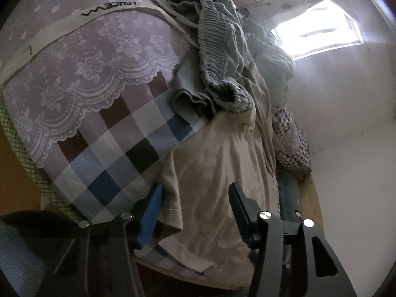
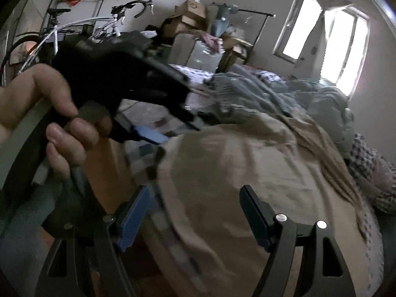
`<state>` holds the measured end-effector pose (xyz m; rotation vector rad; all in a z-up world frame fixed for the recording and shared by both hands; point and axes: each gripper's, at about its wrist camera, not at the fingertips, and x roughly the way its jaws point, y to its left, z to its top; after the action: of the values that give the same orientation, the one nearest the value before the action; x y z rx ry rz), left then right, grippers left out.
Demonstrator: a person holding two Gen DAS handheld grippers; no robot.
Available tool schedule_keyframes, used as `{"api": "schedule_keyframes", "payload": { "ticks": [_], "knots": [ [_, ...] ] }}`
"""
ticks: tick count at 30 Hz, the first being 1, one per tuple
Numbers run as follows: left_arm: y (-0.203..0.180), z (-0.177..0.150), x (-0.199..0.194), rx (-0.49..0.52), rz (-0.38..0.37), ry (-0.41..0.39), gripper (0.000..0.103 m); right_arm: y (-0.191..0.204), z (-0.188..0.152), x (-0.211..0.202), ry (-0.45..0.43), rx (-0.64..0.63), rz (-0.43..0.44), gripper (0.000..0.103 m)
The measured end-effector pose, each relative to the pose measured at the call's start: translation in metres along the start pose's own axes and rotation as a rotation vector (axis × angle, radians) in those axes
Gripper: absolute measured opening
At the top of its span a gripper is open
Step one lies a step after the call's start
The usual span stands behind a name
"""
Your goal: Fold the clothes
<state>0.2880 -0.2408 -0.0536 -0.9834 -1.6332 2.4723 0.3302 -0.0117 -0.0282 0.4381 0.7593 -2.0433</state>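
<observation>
Your left gripper (image 1: 195, 212) pointed downward, its jaws apart astride the beige garment's (image 1: 217, 163) hem, pads not pressing it. Your right gripper (image 2: 198, 212) hung released above that garment (image 2: 235, 173) on the bed. Your left hand (image 2: 42, 113) clasped its handle. Beyond, a grey garment (image 1: 217, 57) lay crumpled. Writing on the cream strap (image 1: 104, 12) was unreadable.

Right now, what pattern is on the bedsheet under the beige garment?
Checks in blue, white and dark brown; left wrist view.

A bed (image 1: 81, 79) in a lilac lace-print cover, checked sheet (image 1: 118, 148) at its edge, bears a beige garment (image 1: 217, 153), grey-green smocked clothing (image 1: 217, 49) heaped beyond.
</observation>
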Motion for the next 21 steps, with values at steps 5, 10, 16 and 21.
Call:
{"api": "schedule_keyframes", "payload": {
  "ticks": [5, 10, 16, 21],
  "knots": [
    [0.004, 0.001, -0.005, -0.016, -0.047, 0.008, 0.056, 0.029, 0.008, 0.028, 0.001, -0.081, -0.027, 0.079],
    [0.006, 0.003, -0.007, -0.032, -0.089, 0.019, 0.056, 0.045, 0.009, 0.056, 0.008, -0.143, -0.064, 0.077],
    [0.005, 0.006, -0.006, -0.026, -0.119, 0.034, 0.053, 0.041, 0.007, 0.074, 0.021, -0.116, -0.099, 0.060],
    [0.013, 0.009, -0.012, -0.072, -0.129, 0.012, 0.053, 0.038, 0.006, 0.082, 0.044, -0.111, -0.102, 0.026]
  ]
}}
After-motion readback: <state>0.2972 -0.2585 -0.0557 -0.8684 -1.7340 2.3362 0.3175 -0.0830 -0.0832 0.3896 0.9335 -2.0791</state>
